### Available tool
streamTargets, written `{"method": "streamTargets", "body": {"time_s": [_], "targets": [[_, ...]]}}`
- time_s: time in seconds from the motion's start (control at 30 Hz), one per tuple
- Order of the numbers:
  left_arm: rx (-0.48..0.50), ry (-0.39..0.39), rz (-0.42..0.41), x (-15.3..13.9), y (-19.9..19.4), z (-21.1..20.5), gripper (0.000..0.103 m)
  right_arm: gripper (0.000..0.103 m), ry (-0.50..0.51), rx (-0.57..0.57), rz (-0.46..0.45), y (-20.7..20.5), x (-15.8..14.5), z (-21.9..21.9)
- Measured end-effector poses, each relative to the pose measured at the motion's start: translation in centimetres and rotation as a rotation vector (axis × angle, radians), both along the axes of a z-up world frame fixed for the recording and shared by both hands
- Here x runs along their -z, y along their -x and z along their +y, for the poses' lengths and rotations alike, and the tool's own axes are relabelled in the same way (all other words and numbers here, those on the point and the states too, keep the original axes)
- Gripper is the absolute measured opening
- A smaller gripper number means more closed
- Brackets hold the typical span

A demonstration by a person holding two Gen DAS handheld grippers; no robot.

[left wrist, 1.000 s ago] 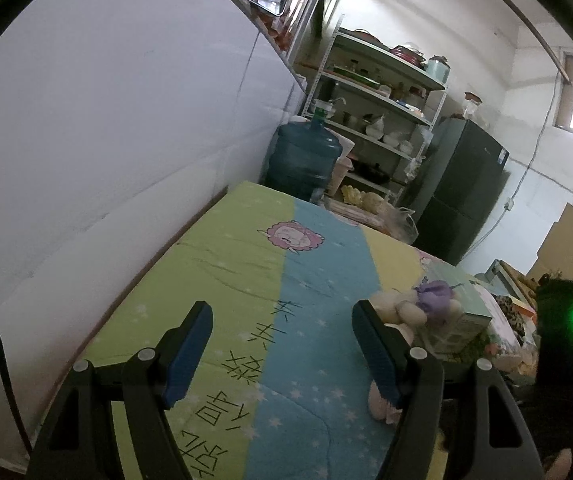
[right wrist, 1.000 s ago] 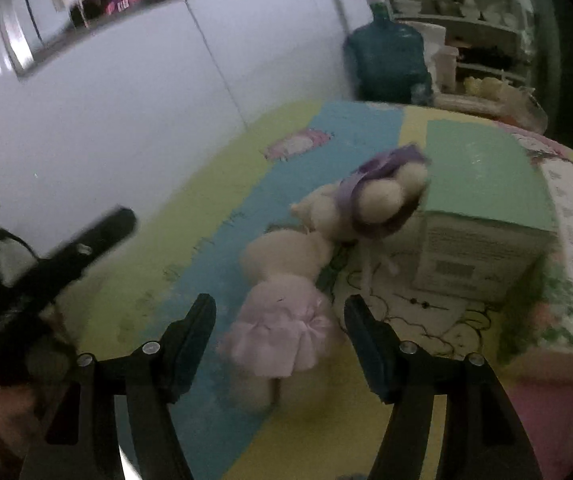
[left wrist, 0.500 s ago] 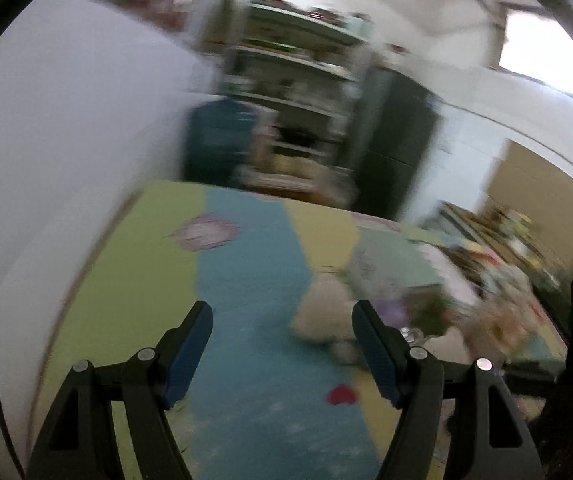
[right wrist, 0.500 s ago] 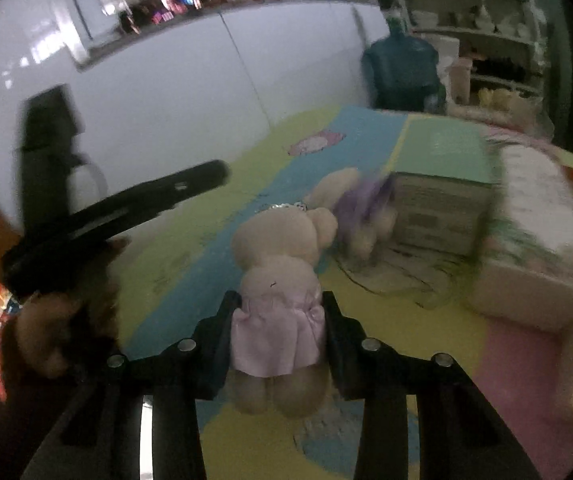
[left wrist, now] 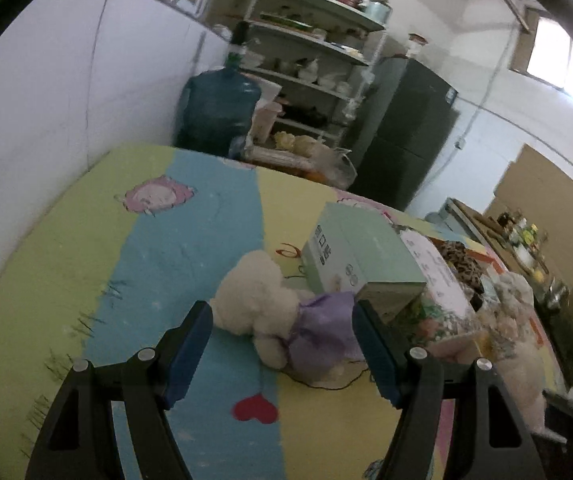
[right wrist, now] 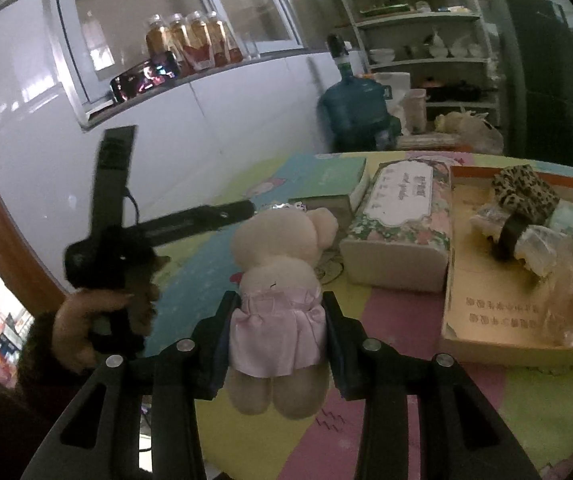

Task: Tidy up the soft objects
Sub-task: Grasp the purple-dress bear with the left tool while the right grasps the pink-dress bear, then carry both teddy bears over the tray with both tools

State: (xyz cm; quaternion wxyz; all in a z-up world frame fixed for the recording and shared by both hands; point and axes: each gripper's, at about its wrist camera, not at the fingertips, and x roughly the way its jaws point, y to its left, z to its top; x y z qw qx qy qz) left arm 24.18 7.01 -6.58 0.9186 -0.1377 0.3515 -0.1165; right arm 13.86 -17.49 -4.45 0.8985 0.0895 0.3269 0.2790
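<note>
My right gripper is shut on a cream plush bear in a pink dress, gripped at the waist and hanging clear of the colourful mat. In the left wrist view a second cream bear in a purple dress lies on the mat against a mint green box. My left gripper is open, and this bear sits between its blue pads without being pressed. The right wrist view shows a hand holding the left gripper, its fingers reaching past the pink bear's head.
A floral box stands beside the mint box. A cardboard tray at the right holds a leopard-print piece and several wrapped soft packets. At the far end stand a white wall, a blue water jug, shelves and a dark fridge.
My right gripper has shut on the pink-dress bear and lifted it off the mat, swinging right toward the tray. My left gripper has swung right until the purple-dress bear lies between its fingers.
</note>
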Motion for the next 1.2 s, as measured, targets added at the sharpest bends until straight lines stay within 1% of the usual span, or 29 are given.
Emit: {"method": "streamTargets", "body": {"time_s": [0.1,0.17,0.27,0.47,0.53,0.6,0.63,0.67,0.83,0.93,1.0,1.03,1.1,1.13,1.17,1.2], "targets": [[-0.104,0.056,0.005,0.4,0.2,0.0,0.072,0.043,-0.031,-0.003,-0.003,0.4,0.2,-0.8],[-0.194,0.095,0.003,0.5,0.2,0.3,0.072,0.043,-0.048,-0.008,-0.005,0.5,0.3,-1.0],[-0.286,0.103,0.019,1.0,-0.3,0.4,0.072,0.043,-0.072,-0.018,-0.013,0.6,0.4,-1.6],[-0.395,0.180,0.085,2.4,-1.8,0.8,0.072,0.043,-0.108,-0.037,-0.024,0.7,0.4,-2.9],[-0.433,0.193,0.103,2.9,-2.1,0.8,0.072,0.044,-0.116,-0.041,-0.027,0.6,0.3,-3.3],[-0.462,0.196,0.137,3.8,-2.6,0.5,0.072,0.044,-0.124,-0.043,-0.027,0.5,0.3,-3.9],[-0.471,0.188,0.131,4.0,-2.6,0.3,0.072,0.044,-0.127,-0.043,-0.027,0.5,0.3,-4.2],[-0.492,0.160,0.125,3.9,-2.6,0.0,0.072,0.044,-0.130,-0.042,-0.027,0.4,0.4,-4.5],[-0.527,0.103,0.129,3.9,-3.2,-1.4,0.072,0.044,-0.146,-0.033,-0.028,0.2,0.5,-5.7],[-0.507,0.056,0.128,3.8,-3.2,-2.3,0.072,0.046,-0.156,-0.027,-0.030,0.1,0.5,-6.3],[-0.470,0.030,0.129,3.8,-3.3,-2.8,0.070,0.046,-0.167,-0.022,-0.032,0.1,0.5,-6.6],[-0.454,0.025,0.130,3.9,-3.2,-2.8,0.067,0.046,-0.172,-0.021,-0.032,0.1,0.5,-6.7],[-0.407,0.014,0.135,3.9,-3.3,-3.2,0.052,0.046,-0.180,-0.021,-0.036,0.1,0.5,-6.8],[-0.378,0.016,0.136,3.9,-3.3,-3.4,0.047,0.046,-0.183,-0.020,-0.039,0.1,0.5,-6.9],[-0.348,0.027,0.136,3.9,-3.4,-3.4,0.044,0.046,-0.185,-0.020,-0.041,0.1,0.5,-6.9],[-0.333,0.037,0.132,3.9,-3.4,-3.3,0.043,0.046,-0.189,-0.021,-0.044,0.2,0.4,-7.0]]}}
